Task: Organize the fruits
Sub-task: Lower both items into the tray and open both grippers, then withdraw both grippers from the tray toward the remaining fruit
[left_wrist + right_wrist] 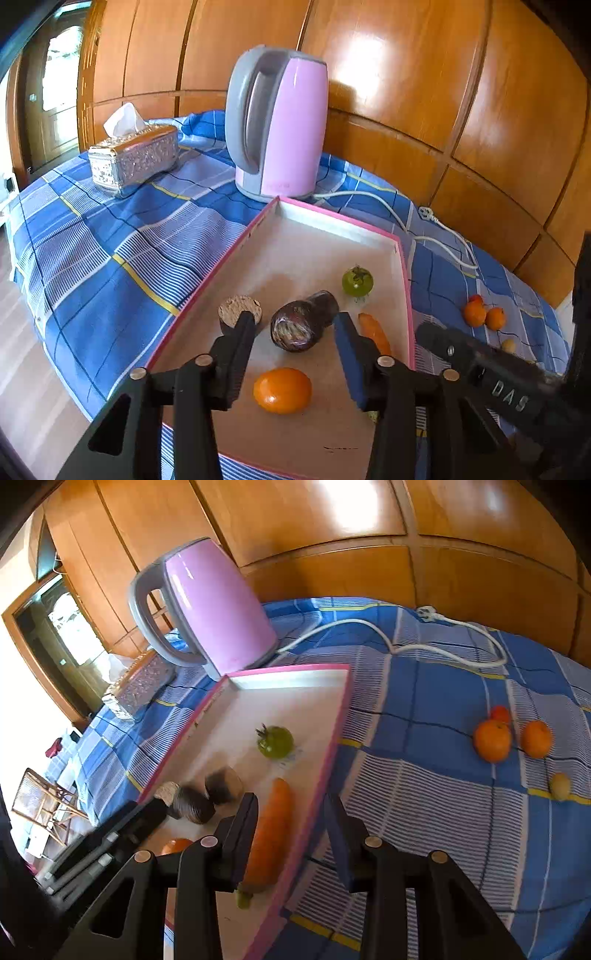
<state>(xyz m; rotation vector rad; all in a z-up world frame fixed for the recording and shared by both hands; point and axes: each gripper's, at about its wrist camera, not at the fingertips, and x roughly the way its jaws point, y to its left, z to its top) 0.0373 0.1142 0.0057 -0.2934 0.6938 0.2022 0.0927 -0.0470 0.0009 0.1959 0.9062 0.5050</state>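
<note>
Fruit sorting stands partly done on a counter (92,236) draped in blue checked cloth. At far left a tissue box (133,158) sits beside a pink kettle (280,125), whose white cord (406,648) trails off to the right. Next comes the pink-rimmed tray (207,284), already carrying 5 items: a cork-like round piece (236,310), a dark wrapped eggplant (304,321), an orange (282,389) nearest the camera, a green tomato (357,281) farther back, and a carrot (271,834) lying along the right rim. The left claw (293,321) hovers over the tray with its jaws narrowly parted on either side of the eggplant's near end; the pads do not appear to press it, so it reads as let go rather than gripped. The right claw (291,801) sits at the tray's right edge, jaws also narrowly apart, straddling the rim with the carrot just at its left finger; nothing looks pinched there either. Farther right, well apart from the tray, 4 pieces remain on the cloth: 2 oranges (493,740) side by side, a small red fruit (500,713) tucked just behind them, and a pale yellow one (560,785) nearer the camera. Judging by that split, roughly half the job is finished, with the loose cluster at right yet to be gathered.
</note>
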